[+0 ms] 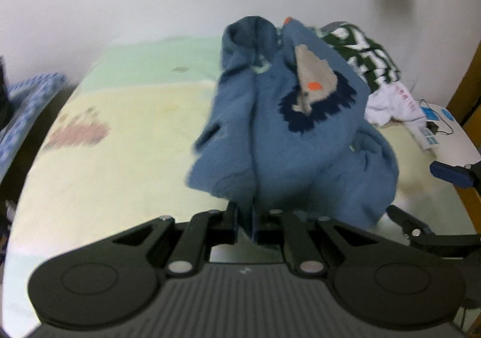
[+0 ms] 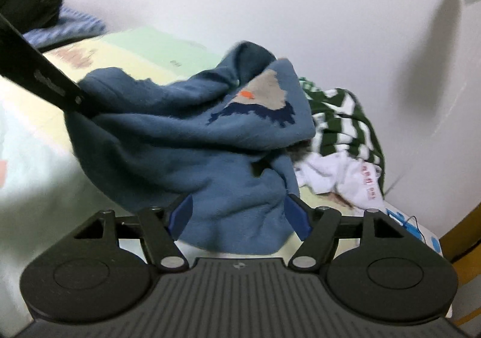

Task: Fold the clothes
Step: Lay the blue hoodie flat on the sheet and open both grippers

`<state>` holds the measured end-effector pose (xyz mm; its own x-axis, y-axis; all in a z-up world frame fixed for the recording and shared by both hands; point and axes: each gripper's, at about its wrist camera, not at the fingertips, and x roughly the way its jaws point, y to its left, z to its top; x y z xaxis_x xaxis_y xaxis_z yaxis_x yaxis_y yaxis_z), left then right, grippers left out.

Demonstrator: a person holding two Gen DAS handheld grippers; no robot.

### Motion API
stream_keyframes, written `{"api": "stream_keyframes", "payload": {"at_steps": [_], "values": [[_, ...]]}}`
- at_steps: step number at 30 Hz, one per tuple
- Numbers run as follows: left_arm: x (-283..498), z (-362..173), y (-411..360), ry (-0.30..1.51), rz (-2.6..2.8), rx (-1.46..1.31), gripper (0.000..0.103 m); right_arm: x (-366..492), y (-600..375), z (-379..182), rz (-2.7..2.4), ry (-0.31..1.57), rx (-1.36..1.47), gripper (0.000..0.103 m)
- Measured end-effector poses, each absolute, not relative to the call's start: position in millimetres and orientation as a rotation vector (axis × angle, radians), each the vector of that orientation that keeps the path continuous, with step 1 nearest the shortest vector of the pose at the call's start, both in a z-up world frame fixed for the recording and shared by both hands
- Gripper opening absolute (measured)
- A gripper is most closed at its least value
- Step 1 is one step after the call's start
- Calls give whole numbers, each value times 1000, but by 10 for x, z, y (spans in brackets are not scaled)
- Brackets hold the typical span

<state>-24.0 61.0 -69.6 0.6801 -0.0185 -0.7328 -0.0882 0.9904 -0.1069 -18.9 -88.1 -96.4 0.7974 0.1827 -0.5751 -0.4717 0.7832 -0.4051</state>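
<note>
Because the blue sweater is soft, thick knit, it sags in a heap on the bed; left tool pinches its near hem; right tool gapes, gripping nothing; take the opposite hem corner.

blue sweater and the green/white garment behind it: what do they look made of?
Blue sweater: looks like soft fleece or brushed knit, matte, with a fuzzy nap and thick rounded folds; its patch design has jagged, knit-like edges. Green-and-white garment: probably a knit or jersey, matte, crumpled in loose folds; too blurred to read the weave.
</note>
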Motion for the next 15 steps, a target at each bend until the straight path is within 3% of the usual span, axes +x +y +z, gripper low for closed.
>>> {"api": "stream_keyframes", "payload": {"at_steps": [3,12,14,15], "values": [[-528,-711,857,811,71,-115,0,-325,-701,-1032,378,561,-598,71],[-1014,-789,1279,822,67,-104,1,-458,-444,-1181,353,643,-535,72],[-1006,-864,1228,840,51,-114,18,-426,-438,-1202,344,663,-503,72],[-991,-895,1182,844,38,-111,31,-399,-441,-1213,338,680,-485,72]]}}
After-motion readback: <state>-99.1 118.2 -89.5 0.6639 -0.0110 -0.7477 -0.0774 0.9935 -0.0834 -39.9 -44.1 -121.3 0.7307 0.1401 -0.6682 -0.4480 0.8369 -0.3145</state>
